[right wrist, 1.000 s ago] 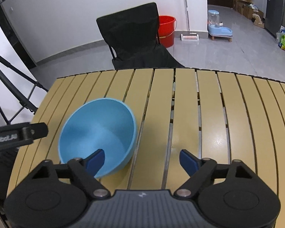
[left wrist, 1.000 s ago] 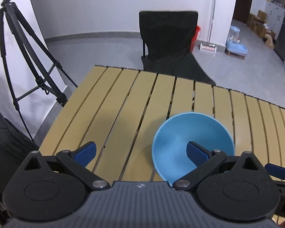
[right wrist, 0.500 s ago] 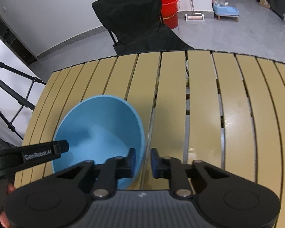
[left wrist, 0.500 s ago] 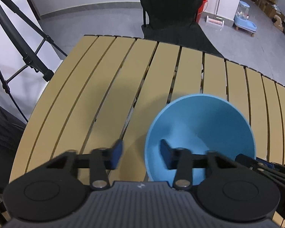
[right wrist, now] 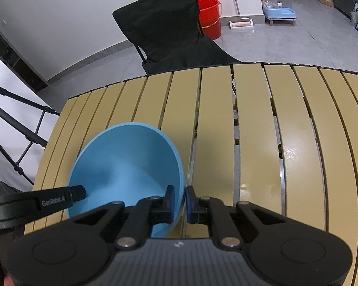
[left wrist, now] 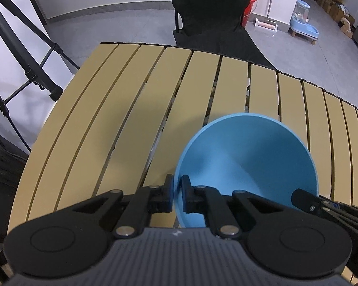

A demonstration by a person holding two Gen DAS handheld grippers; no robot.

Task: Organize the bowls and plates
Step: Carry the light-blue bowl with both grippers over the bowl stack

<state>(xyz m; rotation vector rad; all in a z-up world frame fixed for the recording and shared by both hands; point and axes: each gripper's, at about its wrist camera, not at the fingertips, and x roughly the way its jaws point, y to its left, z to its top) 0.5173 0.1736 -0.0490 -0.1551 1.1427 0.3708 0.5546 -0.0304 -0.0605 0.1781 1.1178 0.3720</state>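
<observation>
- A second ago both pairs of fingers were standing wide apart around the blue bowl point(left wrist: 248, 159); half a second ago they were narrowing; now each pair is pinching the bowl's rim.
- The bowl, which was lying near-level on the desk point(left wrist: 121, 109) a second ago, is now sitting tilted, its opening tipped toward the cameras.
- The bowl is showing as a smooth, matte, light-blue cone-like round shell with a thin rim; the desk is made of long tan slats with dark gaps between them, slightly glossy where light is catching.
- The left gripper point(left wrist: 176, 194) is grasping the bowl's rim at about 8 o'clock of the bowl in its own view, one blue-padded finger outside the wall, one inside, the gap only as wide as the wall.
- The right gripper point(right wrist: 179, 201) is grasping the opposite rim, at about 4 o'clock in its view, likewise one pad inside and one outside.
- The bowl point(right wrist: 128, 166) is sitting over the near left part of the desk point(right wrist: 298, 131), between the two grippers.
- At 12 o'clock beyond the desk a black fabric folding chair point(right wrist: 169, 31) is standing, with a red bucket point(right wrist: 210, 16) just beside it.
</observation>
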